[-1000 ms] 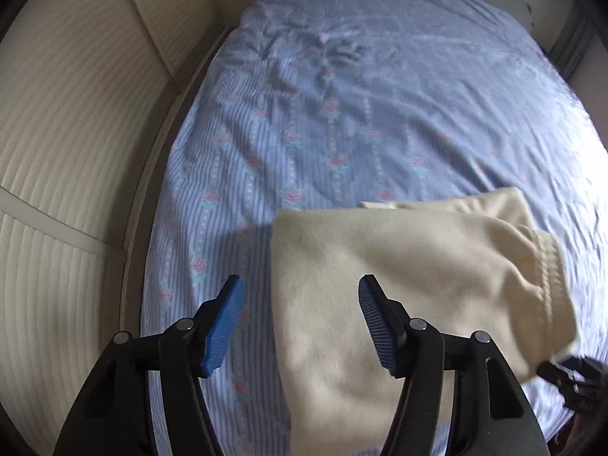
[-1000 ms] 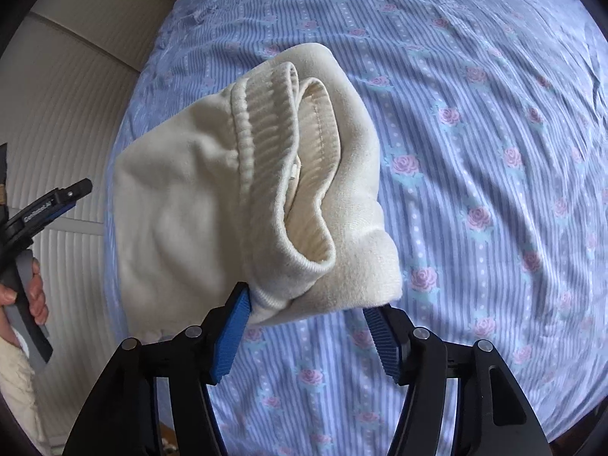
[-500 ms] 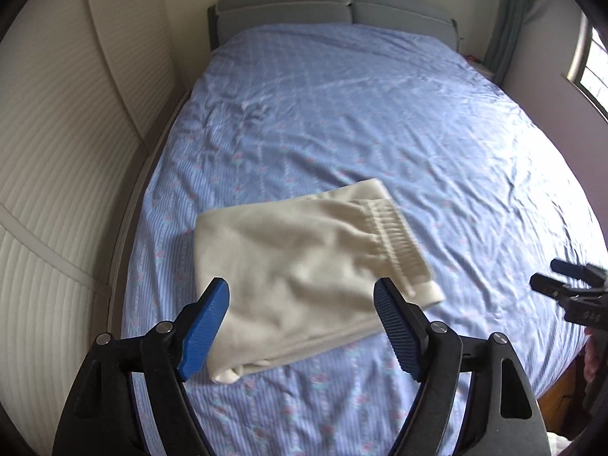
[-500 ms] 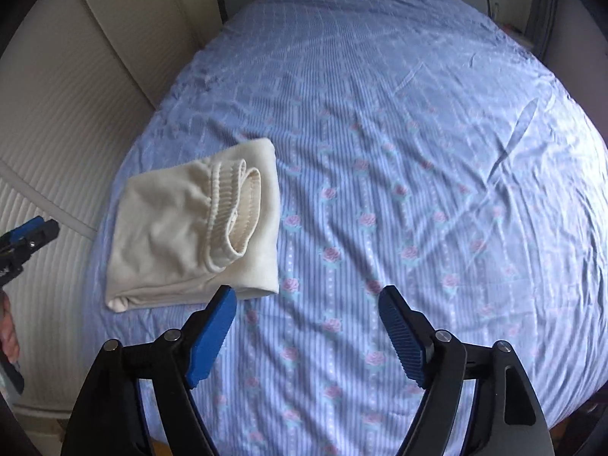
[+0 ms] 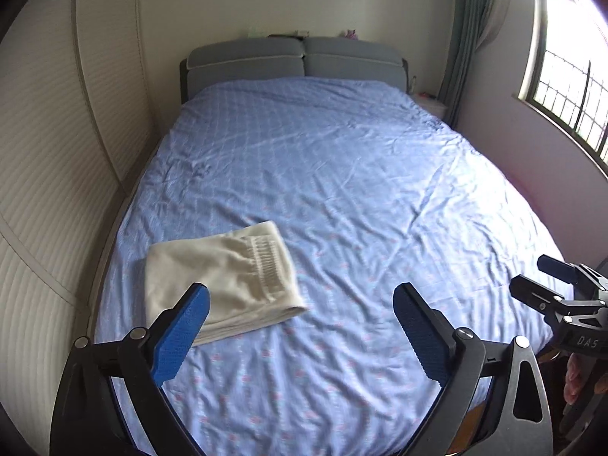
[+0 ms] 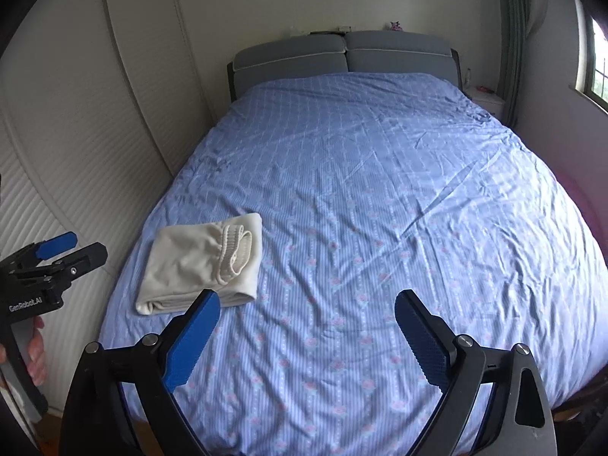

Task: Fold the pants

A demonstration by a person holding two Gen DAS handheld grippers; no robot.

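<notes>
Your folded cream fleece pants (image 5: 218, 281) lie flat on the blue rose-patterned bed sheet (image 5: 361, 197), near the bed's foot on the side closest to the ribbed cream wardrobe doors (image 5: 45, 174). The ribbed elastic waistband (image 6: 237, 252) faces the middle of the bed, and the bundle sits as a compact stack of layers.

Your left claw (image 5: 300, 326) is released: its jaws have just been opening and stand wide, with only bed sheet between the blue ribbed pads (image 5: 180, 336). One pad overlaps the near edge of the pants in the left wrist view, but it is raised clear of the cloth.

Your right claw (image 6: 307, 336) is likewise released, its jaws having just been opening, with nothing between them. It hangs above bare sheet, beside the pants and apart from them.

The grey padded headboard (image 6: 345, 57) stands at the far end, and a barred window (image 5: 570, 87) is at the right.
</notes>
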